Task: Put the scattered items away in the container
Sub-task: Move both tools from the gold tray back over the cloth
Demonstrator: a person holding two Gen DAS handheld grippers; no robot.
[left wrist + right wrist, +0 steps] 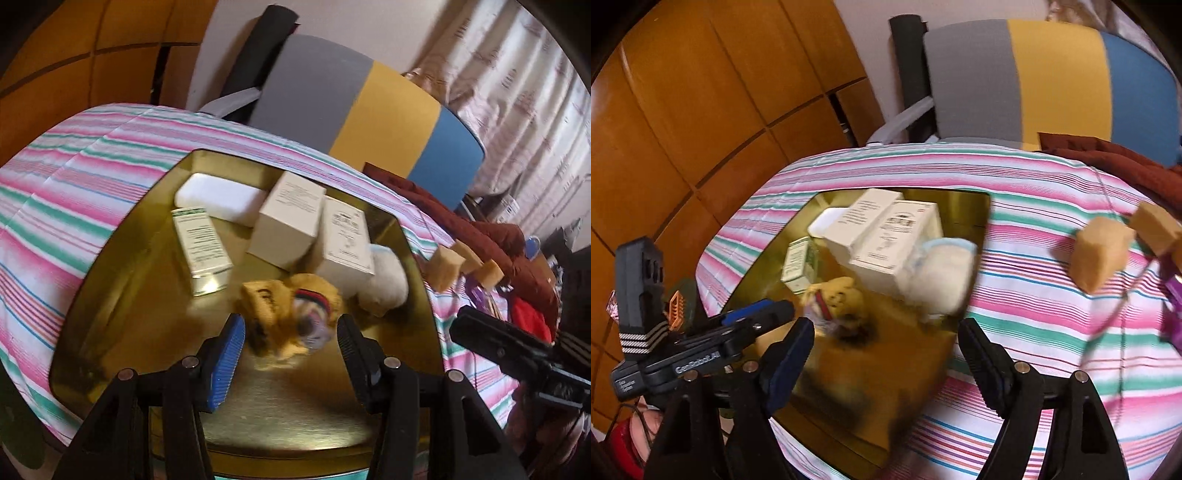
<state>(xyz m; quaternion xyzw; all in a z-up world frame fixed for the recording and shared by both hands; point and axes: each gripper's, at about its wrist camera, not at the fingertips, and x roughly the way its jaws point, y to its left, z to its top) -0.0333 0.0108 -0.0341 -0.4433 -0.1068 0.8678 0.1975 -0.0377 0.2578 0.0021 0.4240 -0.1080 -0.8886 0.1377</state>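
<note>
A gold tray [110, 295] lies on a striped cloth [74, 177]. It holds two white boxes [284, 221], a green-and-white box [201, 247], a white pad [218, 197], a white fluffy item [386, 280] and a tan plush toy [280, 295]. My left gripper [291, 325] is open over the tray, with the toy lying between and just beyond its fingertips, the pads off it. My right gripper [886, 325] is open with nothing between its fingers, above the tray's [971, 206] near right corner. Tan sponge blocks [1100, 251] lie on the cloth outside the tray, to its right.
A chair [369, 118] in grey, yellow and blue stands behind the table, with dark red clothing [480, 229] beside it. Wooden panelling [701, 110] fills the left. A thin cord [1123, 288] and a purple item [1174, 306] lie on the cloth at the far right.
</note>
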